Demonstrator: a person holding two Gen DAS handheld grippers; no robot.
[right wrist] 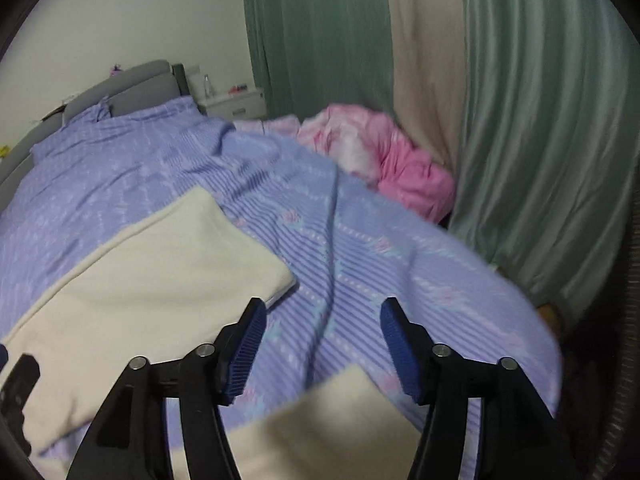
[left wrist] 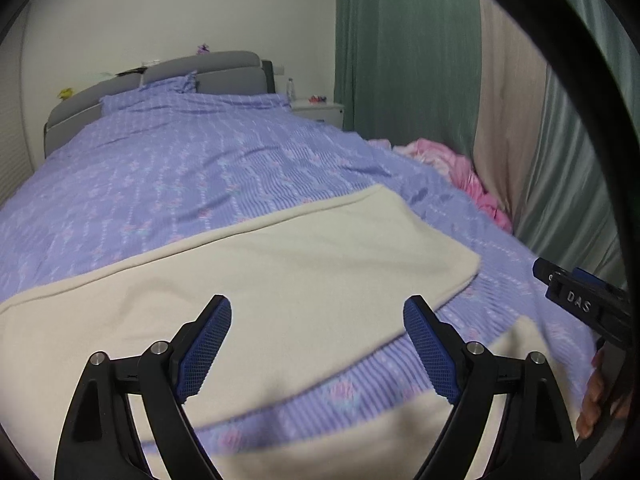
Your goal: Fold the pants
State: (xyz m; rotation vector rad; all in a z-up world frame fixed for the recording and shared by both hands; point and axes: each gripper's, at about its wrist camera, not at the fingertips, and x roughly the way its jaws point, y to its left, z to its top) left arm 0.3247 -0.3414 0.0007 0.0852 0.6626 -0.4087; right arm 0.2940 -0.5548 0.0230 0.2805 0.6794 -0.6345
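Note:
Cream pants (left wrist: 248,280) lie spread flat on the purple bed cover, with two legs split apart toward the near edge. One leg (right wrist: 144,264) runs to the far left; the other leg (right wrist: 336,428) lies near, under the fingers. My left gripper (left wrist: 318,344) is open and empty, just above the pants. My right gripper (right wrist: 322,348) is open and empty, over the purple cover between the two legs. The right gripper also shows at the right edge of the left wrist view (left wrist: 580,300).
The bed (left wrist: 180,168) has a purple patterned cover and a grey headboard (left wrist: 216,68). A pink bundle of cloth (right wrist: 384,156) lies at the bed's right side. Green and beige curtains (right wrist: 540,120) hang close on the right. A white nightstand (left wrist: 320,112) stands at the back.

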